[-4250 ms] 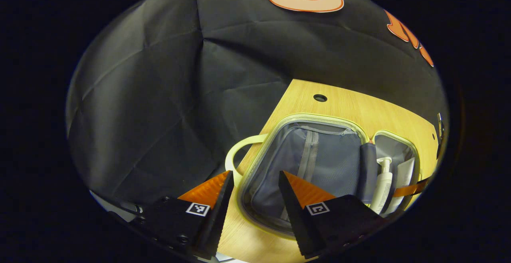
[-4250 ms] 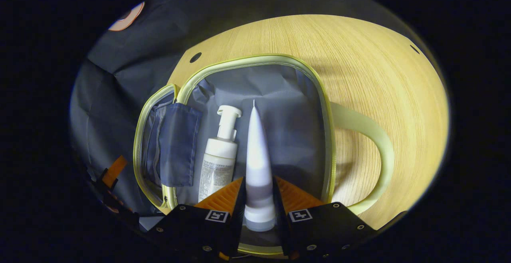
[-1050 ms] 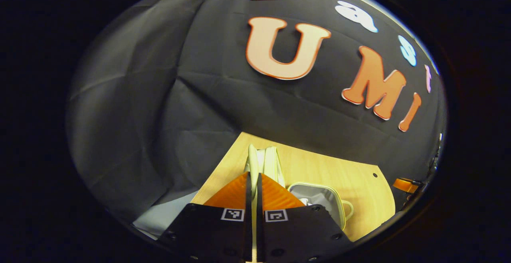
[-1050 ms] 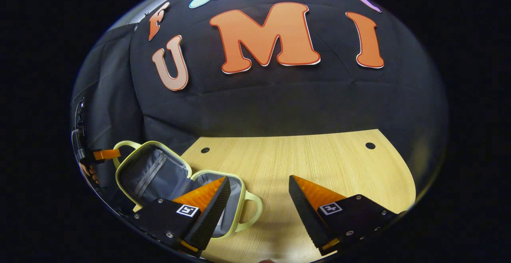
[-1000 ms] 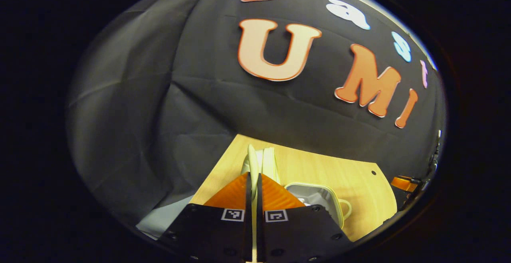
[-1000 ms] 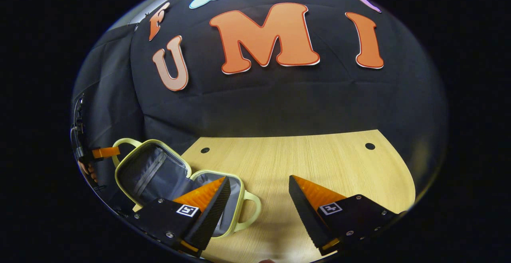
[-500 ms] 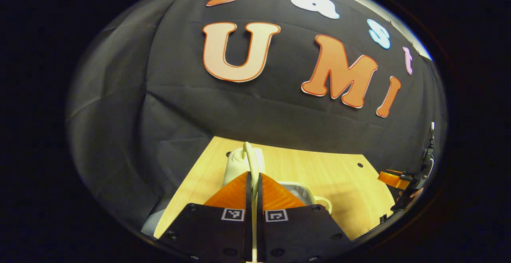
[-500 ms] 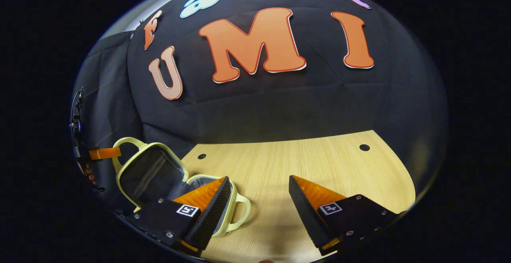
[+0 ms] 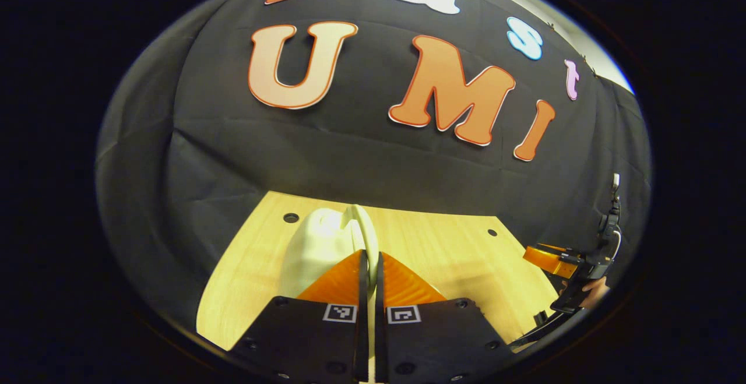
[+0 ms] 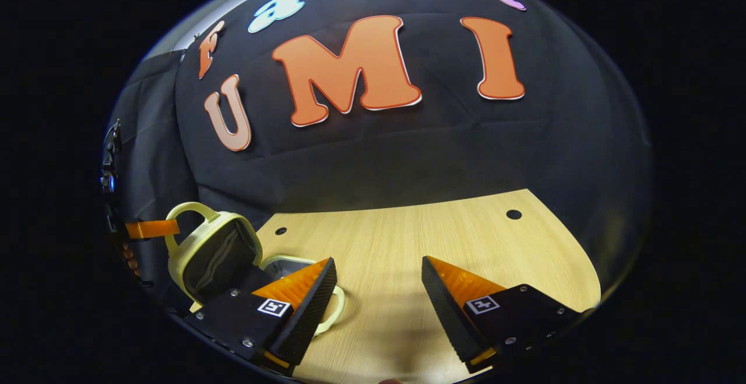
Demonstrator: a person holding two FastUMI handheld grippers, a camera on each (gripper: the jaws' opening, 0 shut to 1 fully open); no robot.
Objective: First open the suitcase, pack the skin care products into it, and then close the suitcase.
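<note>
The small pale yellow-green suitcase (image 10: 213,250) stands half open at the table's left end, its grey-lined lid tilted up over the lower half (image 10: 285,266). My left gripper (image 9: 370,254) is shut on the lid's handle (image 9: 362,226), with the lid's pale shell (image 9: 315,250) just behind to the left. In the right gripper view the left gripper (image 10: 151,228) shows pinching that handle (image 10: 185,212). My right gripper (image 10: 376,291) hangs open over the bare table beside the case, holding nothing. One of its fingers (image 10: 303,293) hides most of the lower half's inside.
The light wooden table (image 10: 437,238) has small round holes (image 10: 513,214) near its back edge, and the black cloth wall rises right behind it. In the left gripper view the right gripper (image 9: 553,259) and the hand holding it sit at the table's right end.
The left gripper has swung the lid by its handle farther up and over towards the lower half, so the case's opening is narrower. The right gripper stayed open over the table.
</note>
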